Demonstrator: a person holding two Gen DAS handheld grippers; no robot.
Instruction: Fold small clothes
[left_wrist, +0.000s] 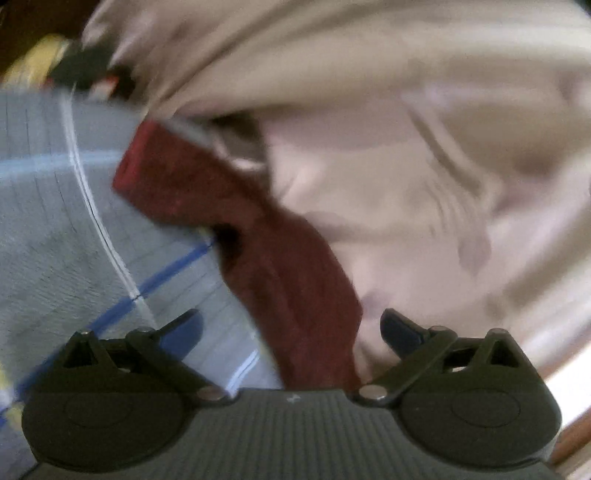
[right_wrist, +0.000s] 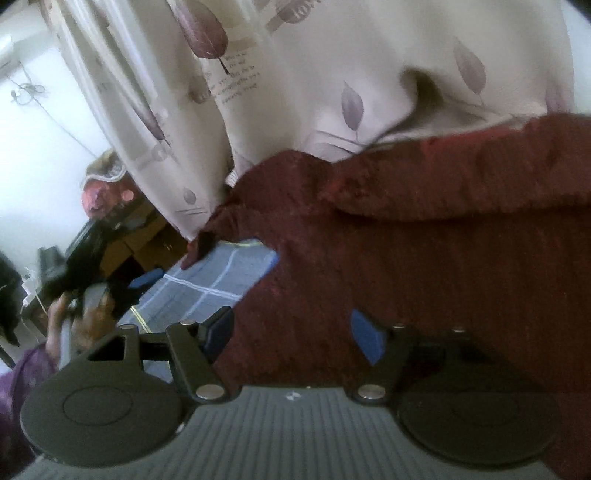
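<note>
The left tool (left_wrist: 291, 328) stood wide open with nothing between its blue-padded fingers (left_wrist: 186, 334). Just ahead of it a dark red fuzzy cloth (left_wrist: 258, 236) ran away from its middle, over a grey checked sheet with blue and white lines (left_wrist: 55, 206), with a cream leaf-printed fabric (left_wrist: 424, 166) to its right. The right tool (right_wrist: 295, 332) was also parted and gripped nothing; the red cloth (right_wrist: 424, 266) lay under and ahead of it. To its left, a hand (right_wrist: 85, 317) held the other tool.
</note>
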